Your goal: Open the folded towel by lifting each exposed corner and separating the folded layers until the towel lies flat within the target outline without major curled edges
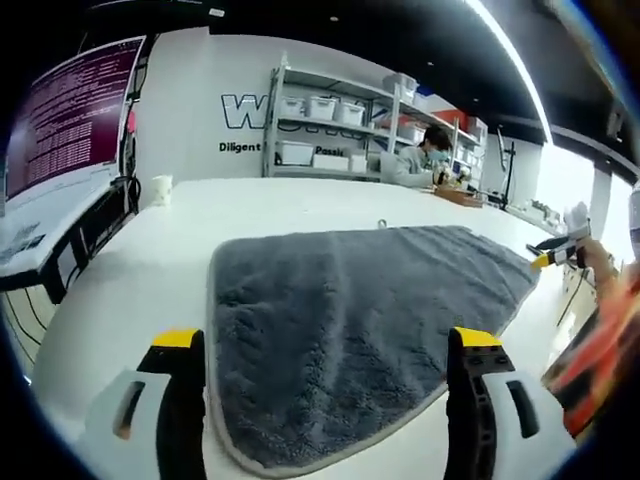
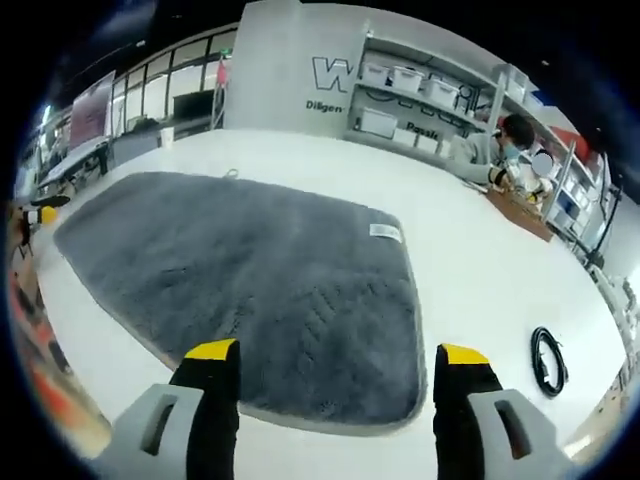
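White tabletop (image 1: 300, 205) carried the grey towel (image 2: 270, 285), which lay spread in a single layer, edges mostly flat. My left gripper (image 1: 325, 345) and right gripper (image 2: 325, 355) hovered above its near edges, jaws released, grasping nothing. I judged only smoothing remained — press any lifted hem gently, no dragging. Nearby: white label (image 2: 385, 232), coiled black cable (image 2: 548, 360), paper cup (image 1: 160, 190), seated person (image 1: 420, 160) — none obstructing.

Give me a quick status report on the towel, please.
Left gripper open, right gripper open, both empty. Grey towel spread flat on white table. Black cable lies clear.
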